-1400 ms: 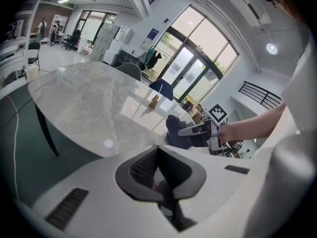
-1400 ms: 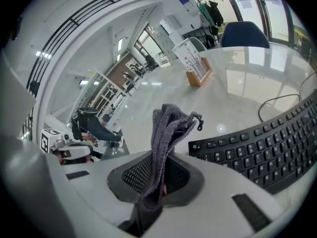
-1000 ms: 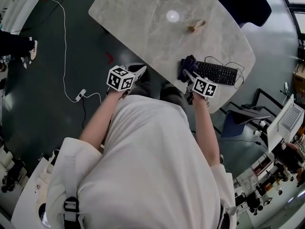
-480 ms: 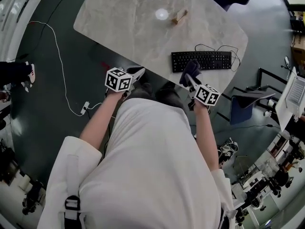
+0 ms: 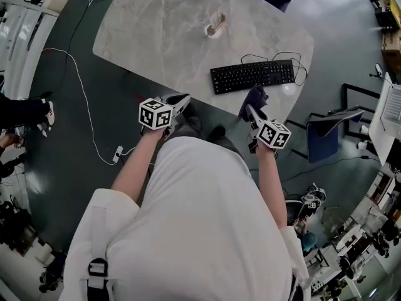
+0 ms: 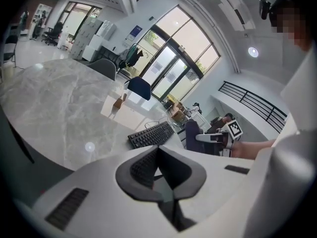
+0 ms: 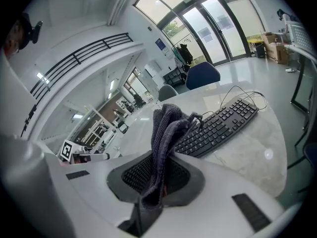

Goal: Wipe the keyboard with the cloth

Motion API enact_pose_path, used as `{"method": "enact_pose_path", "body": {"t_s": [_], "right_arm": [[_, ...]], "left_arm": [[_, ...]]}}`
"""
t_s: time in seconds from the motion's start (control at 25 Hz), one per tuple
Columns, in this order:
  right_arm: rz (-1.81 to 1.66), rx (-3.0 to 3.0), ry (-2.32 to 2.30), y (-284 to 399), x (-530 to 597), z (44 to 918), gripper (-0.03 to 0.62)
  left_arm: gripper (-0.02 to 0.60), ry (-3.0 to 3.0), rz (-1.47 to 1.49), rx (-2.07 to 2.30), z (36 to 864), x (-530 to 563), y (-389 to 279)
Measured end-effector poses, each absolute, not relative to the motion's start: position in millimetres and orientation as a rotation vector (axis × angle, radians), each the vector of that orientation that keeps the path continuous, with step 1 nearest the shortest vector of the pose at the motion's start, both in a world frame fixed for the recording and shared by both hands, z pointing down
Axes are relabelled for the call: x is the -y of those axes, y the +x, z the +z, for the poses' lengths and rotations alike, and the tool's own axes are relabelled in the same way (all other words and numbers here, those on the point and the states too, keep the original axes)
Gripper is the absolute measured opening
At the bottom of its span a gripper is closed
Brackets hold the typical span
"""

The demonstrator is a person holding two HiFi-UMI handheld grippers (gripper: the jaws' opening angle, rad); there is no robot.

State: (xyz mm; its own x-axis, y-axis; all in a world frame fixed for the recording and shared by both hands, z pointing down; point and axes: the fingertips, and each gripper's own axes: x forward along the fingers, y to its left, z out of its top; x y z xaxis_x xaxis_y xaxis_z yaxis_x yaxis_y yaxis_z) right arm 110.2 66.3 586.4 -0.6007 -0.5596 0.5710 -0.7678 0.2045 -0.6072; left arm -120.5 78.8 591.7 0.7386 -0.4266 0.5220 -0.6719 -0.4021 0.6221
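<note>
- Step in hand, as judged: the dark purple-grey knitted cloth [image 7: 166, 128] is to be brought onto the black corded keyboard [image 5: 252, 76]. No contact is seen yet.
- The keyboard is lying flat near the right-hand edge of the grey marble-topped table [image 5: 156, 36], just ahead of the right gripper [image 5: 252, 111].
- The cloth is held off the table, near the keyboard's front edge, and is bunched upward past the jaw tips.
- It is advised that the loose bunched end be laid flat on the keys first, then dragged along the key rows with light pressure, so the keys are not snagged or the board pushed.
- The cable loop behind the keyboard should be avoided.
- Right gripper: the jaws are closed tight on a fold of the cloth, with the ribbed pads pressed into the fabric on both sides.
- Left gripper [image 5: 178, 100]: the jaws are closed against each other with nothing between them. It is held at the table's near edge, well apart from the keyboard.
- The left gripper could be used to steady the keyboard if sliding is seen.
</note>
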Motion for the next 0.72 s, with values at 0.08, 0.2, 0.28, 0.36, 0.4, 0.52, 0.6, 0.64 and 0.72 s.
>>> {"method": "enact_pose_path", "body": {"t_s": [0.08,0.2,0.28,0.36,0.4,0.52,0.6,0.64,0.72], "right_arm": [[1.337,2.277,1.272,124,-76,579,0.06],[1.316,2.311,1.279,143,-90,568,0.06],[1.279,2.332,1.296,157,-96,559,0.06],[1.22,2.354,1.32,172,-102,549,0.06],[1.192,2.367,1.33,180,-106,543,0.06],[1.118,2.409,1.353,200,-120,523,0.06],[1.087,2.431,1.368,209,-129,510,0.06],[1.079,2.442,1.374,212,-133,505,0.06],[1.066,2.459,1.384,220,-141,499,0.06]], "left_arm": [[0.006,2.065,0.327,0.838,585,-87,-107],[0.006,2.082,0.288,0.867,573,-98,-90],[0.006,2.097,0.271,0.887,566,-103,-79],[0.006,2.114,0.268,0.9,559,-108,-66],[0.006,2.125,0.27,0.905,555,-111,-58],[0.006,2.166,0.264,0.917,536,-123,-37],[0.006,2.182,0.242,0.928,521,-130,-27],[0.006,2.181,0.224,0.932,514,-134,-23],[0.006,2.173,0.179,0.936,503,-142,-15]]}}
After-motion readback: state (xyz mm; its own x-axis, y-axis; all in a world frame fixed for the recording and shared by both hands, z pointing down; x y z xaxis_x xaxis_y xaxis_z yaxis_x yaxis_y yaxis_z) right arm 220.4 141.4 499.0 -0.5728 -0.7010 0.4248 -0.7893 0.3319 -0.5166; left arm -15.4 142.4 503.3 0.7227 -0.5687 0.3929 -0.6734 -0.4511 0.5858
